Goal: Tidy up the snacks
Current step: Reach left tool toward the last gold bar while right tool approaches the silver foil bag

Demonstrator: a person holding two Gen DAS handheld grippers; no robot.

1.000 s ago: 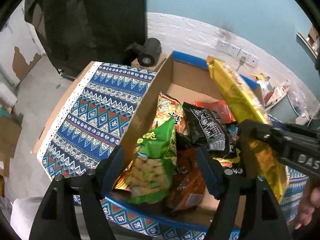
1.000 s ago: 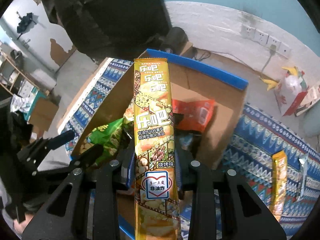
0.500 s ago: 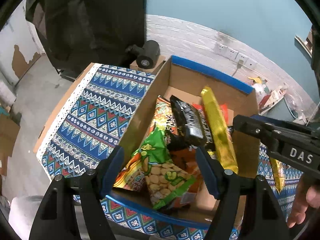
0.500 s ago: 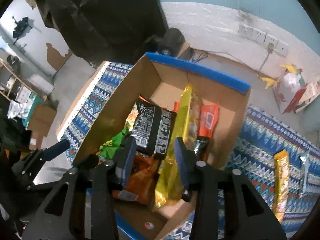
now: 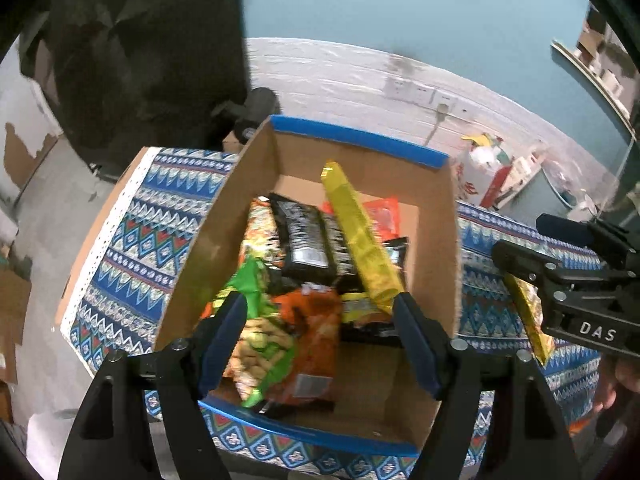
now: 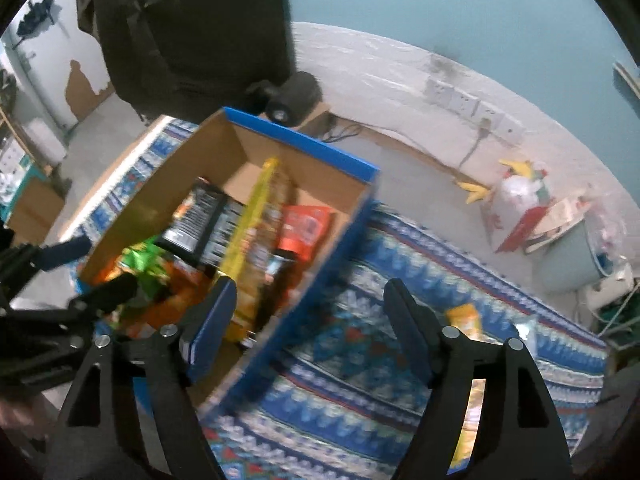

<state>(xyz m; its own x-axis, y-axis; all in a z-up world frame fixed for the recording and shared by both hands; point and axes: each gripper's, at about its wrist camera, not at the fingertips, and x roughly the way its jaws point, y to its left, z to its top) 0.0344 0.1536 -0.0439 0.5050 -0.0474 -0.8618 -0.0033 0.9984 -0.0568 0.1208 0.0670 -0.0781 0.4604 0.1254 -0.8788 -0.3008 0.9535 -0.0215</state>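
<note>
Released: long yellow pack point(image 5: 360, 240) now lies in box point(image 5: 356, 136); right gripper point(image 6: 308, 332) wide, empty, swung toward 3 o'clock; left gripper point(image 5: 320, 340) wide; approach next yellow packet point(image 6: 464, 320) squarely across its narrow width.

Black left tool point(image 5: 320, 320) and right tool point(image 6: 310, 312), blue pads, silver screws, white "DAS" lettering.

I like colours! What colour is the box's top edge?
Blue, along the cardboard box's rim; clearest in the left wrist view.

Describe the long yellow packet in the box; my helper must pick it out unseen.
Find the cardboard box with blue edges on the patterned tablecloth. Among its heaped snack bags, the long yellow packet lies slantwise on top, beside a black packet. It alone is slim, shiny gold and stick-shaped.
</note>
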